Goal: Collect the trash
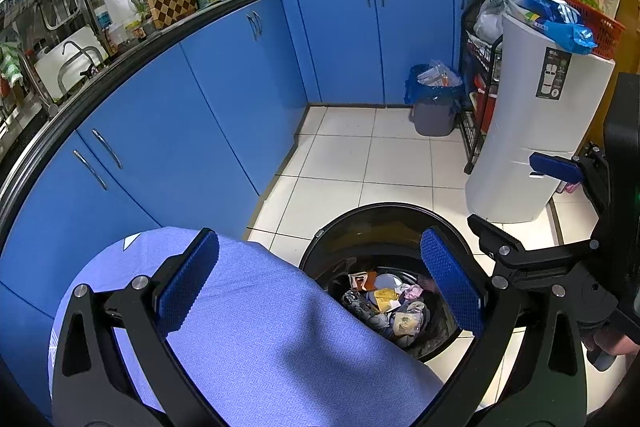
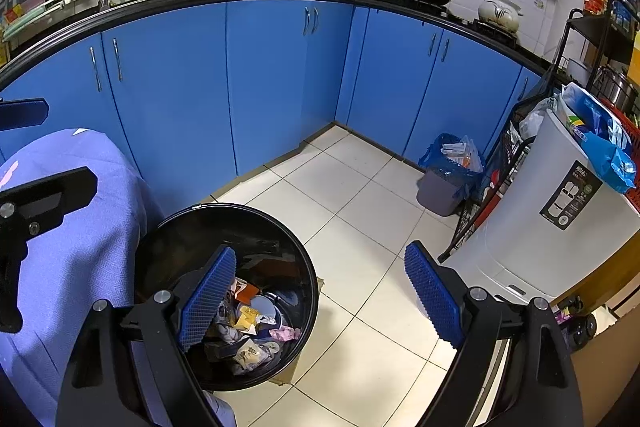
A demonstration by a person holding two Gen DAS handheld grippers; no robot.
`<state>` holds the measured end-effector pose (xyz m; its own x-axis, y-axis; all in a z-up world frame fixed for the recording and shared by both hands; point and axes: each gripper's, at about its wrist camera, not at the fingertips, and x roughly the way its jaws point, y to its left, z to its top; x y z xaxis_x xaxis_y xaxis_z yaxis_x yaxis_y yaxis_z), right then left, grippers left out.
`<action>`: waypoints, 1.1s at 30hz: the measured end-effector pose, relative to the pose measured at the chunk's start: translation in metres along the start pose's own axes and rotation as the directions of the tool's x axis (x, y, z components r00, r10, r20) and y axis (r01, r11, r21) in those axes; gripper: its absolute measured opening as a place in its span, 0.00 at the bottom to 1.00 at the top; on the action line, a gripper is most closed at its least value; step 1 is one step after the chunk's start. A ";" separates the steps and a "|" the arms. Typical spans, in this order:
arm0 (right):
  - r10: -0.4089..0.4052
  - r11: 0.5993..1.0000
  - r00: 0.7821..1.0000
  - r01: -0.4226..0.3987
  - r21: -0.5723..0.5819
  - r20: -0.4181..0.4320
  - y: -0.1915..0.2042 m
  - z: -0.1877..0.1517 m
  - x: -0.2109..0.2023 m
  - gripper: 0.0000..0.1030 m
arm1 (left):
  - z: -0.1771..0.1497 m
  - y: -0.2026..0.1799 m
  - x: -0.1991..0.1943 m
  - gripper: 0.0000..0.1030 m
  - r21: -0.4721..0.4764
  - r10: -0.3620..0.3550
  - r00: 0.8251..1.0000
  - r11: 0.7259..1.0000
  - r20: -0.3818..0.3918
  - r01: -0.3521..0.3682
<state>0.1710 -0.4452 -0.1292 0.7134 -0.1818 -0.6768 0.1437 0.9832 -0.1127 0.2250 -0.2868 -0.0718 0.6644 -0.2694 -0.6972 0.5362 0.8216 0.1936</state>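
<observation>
A black round bin [image 1: 384, 207] stands on the tiled floor, with wrappers, paper scraps and other trash [image 1: 394, 305] at its bottom. Beside it on the left is a surface draped in lilac cloth [image 1: 256, 331]. My left gripper [image 1: 320, 281] hovers open above the cloth's edge and the bin, with nothing between its blue pads. In the right wrist view, my right gripper [image 2: 320, 301] is also open and empty. Its left pad is over the bin [image 2: 240, 209] and the trash [image 2: 252, 345], its right pad over bare floor. Both grippers are side by side.
Blue cabinets [image 2: 272, 79] run around the corner under a cluttered black counter. A grey bin with a blue liner [image 2: 442, 187] stands by them, full of packaging. A white cylindrical appliance [image 2: 552, 227] and a black wire rack [image 1: 478, 99] stand at the right. White floor tiles [image 2: 360, 211] lie between.
</observation>
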 end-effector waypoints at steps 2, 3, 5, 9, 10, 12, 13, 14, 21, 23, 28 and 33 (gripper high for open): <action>-0.003 1.000 1.000 0.003 -0.002 0.000 0.000 0.000 0.000 0.82 | -0.001 -0.001 0.000 0.97 0.003 -0.001 1.000 1.000 0.000 0.001; -0.002 1.000 1.000 0.002 0.000 -0.001 0.000 -0.001 0.000 0.82 | -0.001 -0.001 0.000 0.97 0.004 -0.001 1.000 1.000 0.001 0.001; -0.001 1.000 1.000 0.001 0.003 0.000 0.000 -0.001 0.000 0.82 | -0.001 -0.001 0.000 0.97 0.004 -0.004 1.000 1.000 0.003 0.004; -0.002 1.000 1.000 0.002 0.004 -0.002 -0.002 -0.001 0.001 0.82 | -0.001 -0.001 0.000 0.97 -0.001 -0.008 1.000 1.000 0.008 0.008; -0.001 1.000 1.000 0.001 0.005 -0.002 -0.003 -0.001 0.001 0.82 | -0.001 -0.001 0.000 0.97 -0.002 -0.010 1.000 1.000 0.008 0.010; -0.002 1.000 1.000 0.002 0.005 -0.002 -0.003 -0.001 0.001 0.82 | -0.002 -0.001 0.000 0.97 -0.001 -0.008 1.000 1.000 0.009 0.008; -0.002 1.000 1.000 0.002 0.004 -0.002 -0.003 -0.001 0.001 0.82 | -0.002 -0.001 0.000 0.97 0.002 -0.007 1.000 1.000 0.009 0.007; 0.000 1.000 1.000 0.000 0.004 -0.002 -0.003 -0.001 0.001 0.82 | -0.003 -0.001 0.000 0.97 0.005 -0.008 1.000 1.000 0.010 0.008; -0.001 1.000 1.000 0.001 0.008 -0.001 -0.004 -0.001 0.000 0.82 | -0.004 -0.002 -0.001 0.97 0.010 -0.015 1.000 1.000 0.012 0.015; -0.004 1.000 1.000 0.004 0.006 0.000 -0.004 -0.001 0.000 0.82 | -0.004 -0.001 -0.001 0.97 0.006 -0.012 1.000 1.000 0.014 0.012; -0.004 1.000 1.000 0.004 0.009 0.000 -0.004 0.000 0.000 0.82 | -0.004 0.002 -0.004 0.96 -0.002 -0.014 1.000 1.000 0.024 0.014; -0.004 1.000 1.000 0.004 0.008 0.000 -0.004 0.000 -0.001 0.82 | -0.004 0.001 -0.004 0.96 -0.001 -0.012 1.000 1.000 0.027 0.012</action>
<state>0.1699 -0.4486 -0.1283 0.7130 -0.1861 -0.6760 0.1523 0.9822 -0.1098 0.2210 -0.2825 -0.0712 0.6715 -0.2928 -0.6807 0.5438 0.8187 0.1843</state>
